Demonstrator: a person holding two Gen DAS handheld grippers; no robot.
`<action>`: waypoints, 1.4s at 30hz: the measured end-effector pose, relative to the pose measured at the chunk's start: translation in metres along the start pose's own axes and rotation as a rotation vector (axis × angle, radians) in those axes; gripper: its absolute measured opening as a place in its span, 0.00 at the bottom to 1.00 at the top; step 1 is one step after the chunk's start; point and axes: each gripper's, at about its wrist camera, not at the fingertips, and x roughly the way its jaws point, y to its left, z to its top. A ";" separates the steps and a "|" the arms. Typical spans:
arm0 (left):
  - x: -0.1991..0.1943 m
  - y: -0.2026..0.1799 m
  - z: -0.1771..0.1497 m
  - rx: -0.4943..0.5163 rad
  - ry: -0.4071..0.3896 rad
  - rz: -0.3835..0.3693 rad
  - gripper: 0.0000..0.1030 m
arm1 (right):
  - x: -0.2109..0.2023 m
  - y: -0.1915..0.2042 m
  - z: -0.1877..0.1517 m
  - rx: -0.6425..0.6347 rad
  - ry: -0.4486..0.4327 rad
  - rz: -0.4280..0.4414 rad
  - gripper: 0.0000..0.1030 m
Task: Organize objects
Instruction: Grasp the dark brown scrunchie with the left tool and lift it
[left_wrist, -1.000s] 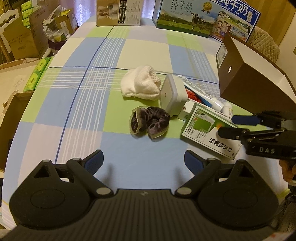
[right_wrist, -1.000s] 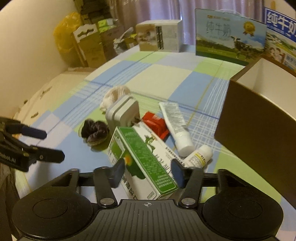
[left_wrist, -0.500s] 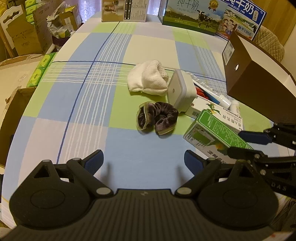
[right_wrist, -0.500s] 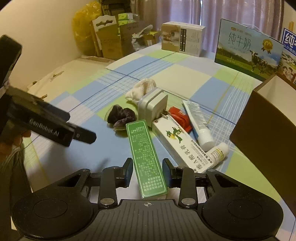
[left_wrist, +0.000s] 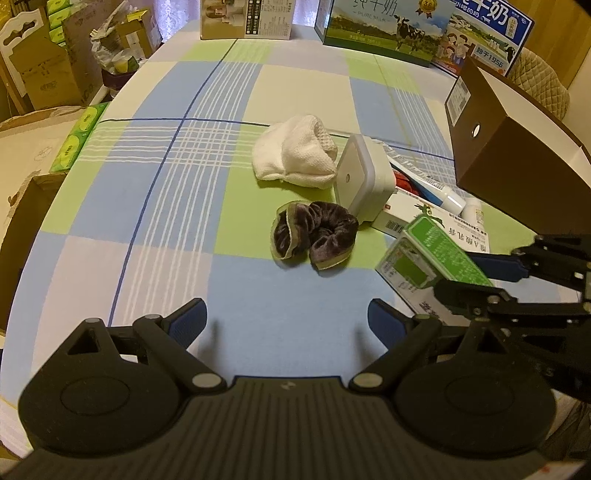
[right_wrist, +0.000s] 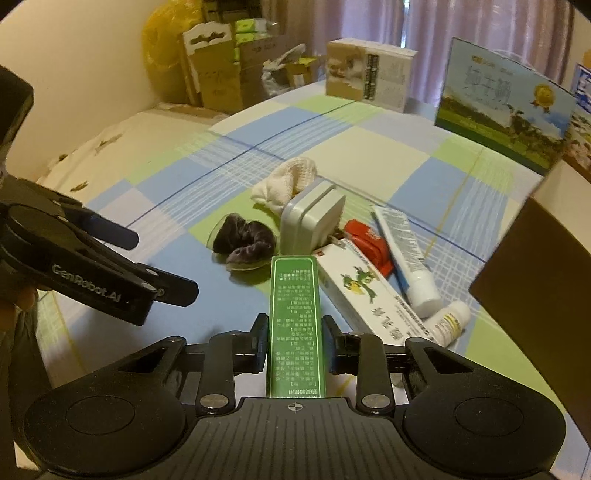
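My right gripper (right_wrist: 294, 328) is shut on a long green box (right_wrist: 293, 288), held off the checked tablecloth with its narrow side up. In the left wrist view the same green box (left_wrist: 432, 254) hangs at the right in that gripper (left_wrist: 472, 277). My left gripper (left_wrist: 286, 314) is open over bare cloth, short of a dark velvet scrunchie (left_wrist: 314, 236). Behind it lie a white sock (left_wrist: 295, 155), a white square charger (left_wrist: 364, 184), a white carton with a green dragon (right_wrist: 365, 288), a toothpaste tube (right_wrist: 402, 251), a red packet (right_wrist: 365, 240) and a small white tube (right_wrist: 447, 321).
An open brown box (left_wrist: 517, 162) stands at the right of the pile. Milk cartons (left_wrist: 388, 26) and a beige carton (left_wrist: 245, 18) line the far table edge. Cardboard boxes (left_wrist: 40, 74) are stacked on the floor to the left. The left gripper (right_wrist: 160, 264) reaches in at the right wrist view's left.
The right gripper has shut on the green box, lifted it off the white carton and turned it onto its narrow side. The left gripper stays open and has shifted a little forward.
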 end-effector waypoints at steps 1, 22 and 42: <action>0.001 -0.001 0.001 0.005 0.000 -0.004 0.89 | -0.004 -0.002 -0.001 0.017 -0.009 -0.005 0.26; 0.057 -0.025 0.046 0.175 -0.009 -0.022 0.69 | -0.113 -0.104 -0.050 0.457 -0.143 -0.242 0.26; 0.013 -0.019 0.036 0.198 -0.074 -0.022 0.24 | -0.133 -0.111 -0.060 0.480 -0.163 -0.262 0.26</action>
